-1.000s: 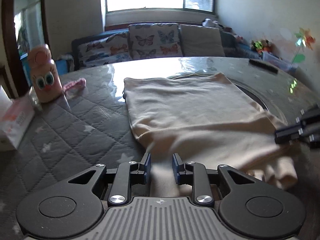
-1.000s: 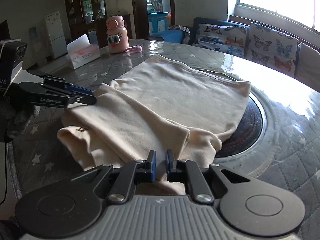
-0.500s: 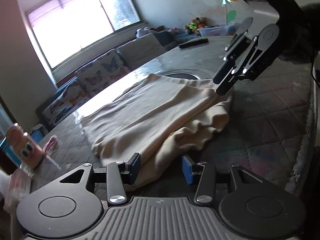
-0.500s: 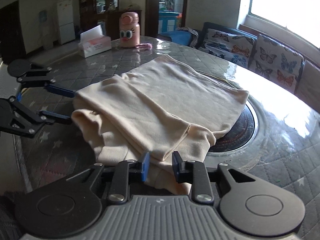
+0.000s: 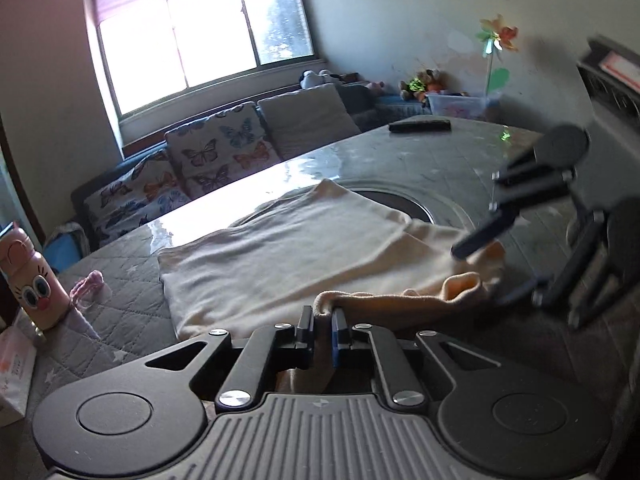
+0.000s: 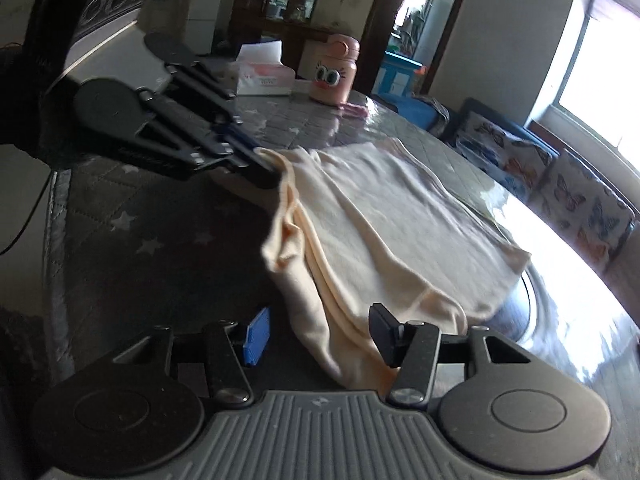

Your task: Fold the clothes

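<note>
Left gripper clamped on a bunched edge of the cloth, just ahead of its fingertips. Right gripper spread wide, astride the cloth's near corner but not yet pinching it (blue pad clear of the fabric). Rest of the cloth flat on the table, stretching ahead of both. Risks from here, probably: lifting with one side only, dragging the layers askew; closing on too few layers, letting the lower fold slip out; pulling toward the bottle beyond.
</note>
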`<state>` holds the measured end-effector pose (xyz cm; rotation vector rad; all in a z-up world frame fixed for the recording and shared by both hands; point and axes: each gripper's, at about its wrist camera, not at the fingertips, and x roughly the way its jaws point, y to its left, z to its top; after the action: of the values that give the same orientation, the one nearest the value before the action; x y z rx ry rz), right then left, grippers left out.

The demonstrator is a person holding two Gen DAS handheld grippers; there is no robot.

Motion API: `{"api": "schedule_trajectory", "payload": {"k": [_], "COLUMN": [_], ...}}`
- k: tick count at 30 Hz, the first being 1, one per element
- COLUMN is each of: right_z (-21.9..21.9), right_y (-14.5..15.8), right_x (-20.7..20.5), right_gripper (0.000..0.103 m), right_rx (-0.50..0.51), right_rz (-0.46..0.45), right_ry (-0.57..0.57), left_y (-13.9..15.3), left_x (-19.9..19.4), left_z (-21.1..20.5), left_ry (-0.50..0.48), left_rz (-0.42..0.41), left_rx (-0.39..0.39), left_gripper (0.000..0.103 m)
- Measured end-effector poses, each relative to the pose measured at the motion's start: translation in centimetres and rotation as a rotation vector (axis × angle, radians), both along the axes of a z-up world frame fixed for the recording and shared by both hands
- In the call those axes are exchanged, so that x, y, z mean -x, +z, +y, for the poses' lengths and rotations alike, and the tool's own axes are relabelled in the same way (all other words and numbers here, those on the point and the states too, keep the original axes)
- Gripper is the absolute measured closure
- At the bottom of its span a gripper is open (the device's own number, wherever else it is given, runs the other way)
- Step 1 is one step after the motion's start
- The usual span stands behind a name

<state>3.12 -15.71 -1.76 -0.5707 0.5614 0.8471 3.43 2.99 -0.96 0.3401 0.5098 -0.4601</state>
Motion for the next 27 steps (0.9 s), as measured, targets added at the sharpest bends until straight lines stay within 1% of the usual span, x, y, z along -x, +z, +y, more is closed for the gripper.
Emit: {"api": "schedule_trajectory", "payload": {"k": [1,2,3,4,5,6,7,8,9,10,14,16,17,20,21,22,24,25,27], "right_z": [0.4,0.8,0.9,1.0,0.9,0.6,0.4,0.2,0.0,-0.3,-0.7,-0.7,-0.8,-0.9,-0.9,-1.0,-1.2,-1.3,-1.4], "right_y": [-0.1,-0.3,-0.4,-0.5,-0.3,-0.2,0.0,0.2,0.4,0.7,1.7,2.1,2.3,2.7,2.9,3.0,3.0,2.9,2.9], "right_x": [-0.4,-0.7,-1.3,-1.8,-2.4,-2.9,-3.4,-3.9,-4.5,-4.8,-5.3,-5.7,-6.0,-6.1,-6.1,-6.1,-6.0,-5.9,-5.8], "right_gripper": [0.05,0.056,0.065,0.072,0.084,0.087,0.088,0.09,0.091,0.091,0.092,0.092,0.092,0.092,0.092,0.092,0.093,0.093,0.093], "right_rx": [0.002,0.006,-0.003,-0.017,-0.034,-0.054,-0.073,-0.092,-0.112,-0.132,-0.17,-0.189,-0.201,-0.218,-0.223,-0.229,-0.243,-0.25,-0.261], "right_rz": [-0.001,-0.001,0.023,0.054,0.08,0.105,0.131,0.156,0.181,0.196,0.214,0.22,0.226,0.22,0.217,0.215,0.211,0.21,0.207], "right_ry": [-0.002,-0.006,-0.015,-0.026,-0.041,-0.058,-0.074,-0.091,-0.107,-0.118,-0.139,-0.151,-0.159,-0.173,-0.178,-0.184,-0.195,-0.199,-0.205], "left_y": [0.0,-0.1,-0.1,0.0,-0.1,-0.2,-0.4,-0.5,-0.7,-0.9,-1.8,-2.3,-2.6,-3.4,-3.7,-3.9,-4.1,-4.1,-3.7], "left_x": [-0.4,-0.7,-0.5,-0.3,-0.1,0.2,0.7,1.1,1.6,2.0,3.4,3.8,3.9,3.7,3.5,3.4,3.1,3.0,3.1], "left_z": [0.0,0.1,0.3,0.6,0.7,0.9,1.1,1.3,1.4,1.5,1.6,1.3,1.1,0.7,0.7,0.6,0.7,0.9,1.3], "left_ry": [0.005,0.007,0.006,0.005,0.006,0.008,0.007,0.002,0.001,0.003,-0.017,-0.029,-0.034,-0.028,-0.024,-0.019,-0.008,-0.003,-0.002], "left_rz": [0.004,0.01,0.014,0.013,0.014,0.015,0.012,0.008,0.0,-0.011,-0.027,-0.046,-0.056,-0.079,-0.081,-0.084,-0.088,-0.086,-0.09], "left_rx": [0.006,0.012,0.017,0.018,0.015,0.009,0.002,-0.008,-0.023,-0.045,-0.094,-0.134,-0.155,-0.208,-0.221,-0.232,-0.243,-0.237,-0.222], "left_gripper": [0.094,0.094,0.094,0.09,0.089,0.085,0.076,0.071,0.061,0.056,0.055,0.049,0.049,0.049,0.051,0.065,0.085,0.09,0.092]}}
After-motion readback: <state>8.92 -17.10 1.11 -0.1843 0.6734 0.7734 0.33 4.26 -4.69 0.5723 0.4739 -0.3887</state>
